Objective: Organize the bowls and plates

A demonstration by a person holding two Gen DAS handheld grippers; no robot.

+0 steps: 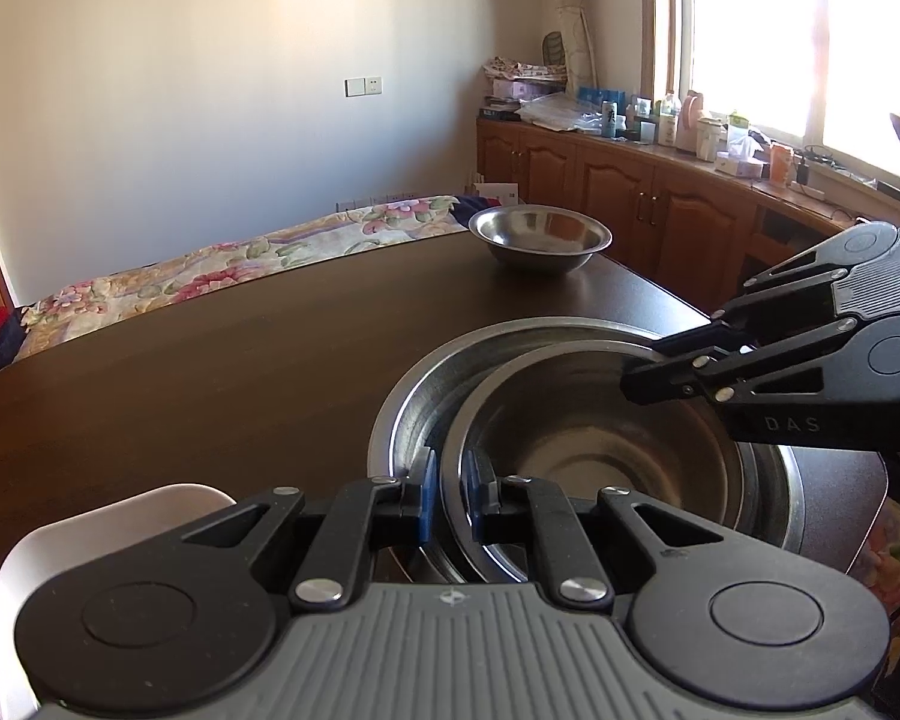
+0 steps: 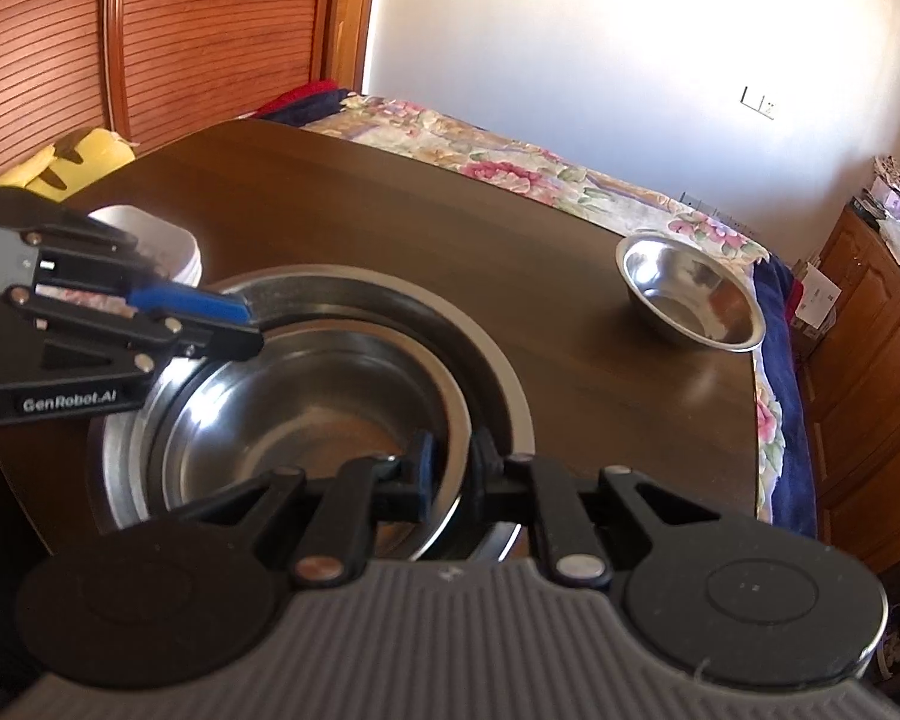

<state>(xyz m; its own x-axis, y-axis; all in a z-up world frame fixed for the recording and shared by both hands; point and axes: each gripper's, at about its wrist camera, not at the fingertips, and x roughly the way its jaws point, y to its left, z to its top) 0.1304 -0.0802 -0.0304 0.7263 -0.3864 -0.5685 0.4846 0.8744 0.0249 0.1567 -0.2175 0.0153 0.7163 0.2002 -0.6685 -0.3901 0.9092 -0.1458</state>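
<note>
Three steel vessels share the dark brown wooden table (image 1: 210, 372), and the order of size sets the scene. Largest is the wide stainless steel basin (image 1: 414, 396) near the table's front edge. Inside it sits the medium stainless steel bowl (image 1: 600, 444), tilted a little and off-centre, its rim riding above the basin's. Smaller again is the small shiny steel bowl (image 1: 540, 237), alone and well apart at the far corner. A white plastic container (image 2: 150, 234) stands just beside the basin.

The left gripper (image 1: 448, 495) has its blue-padded jaws drawn narrow on the medium bowl's near rim. The right gripper (image 2: 453, 468) pinches the opposite rim the same way, so both tools hold one bowl between them.

The step in hand looks like nesting the medium bowl into the basin, nearly finished. The next move likely calls for levelling the bowl, opening both pairs of jaws together so it settles without clattering, then reaching for the small bowl.
</note>
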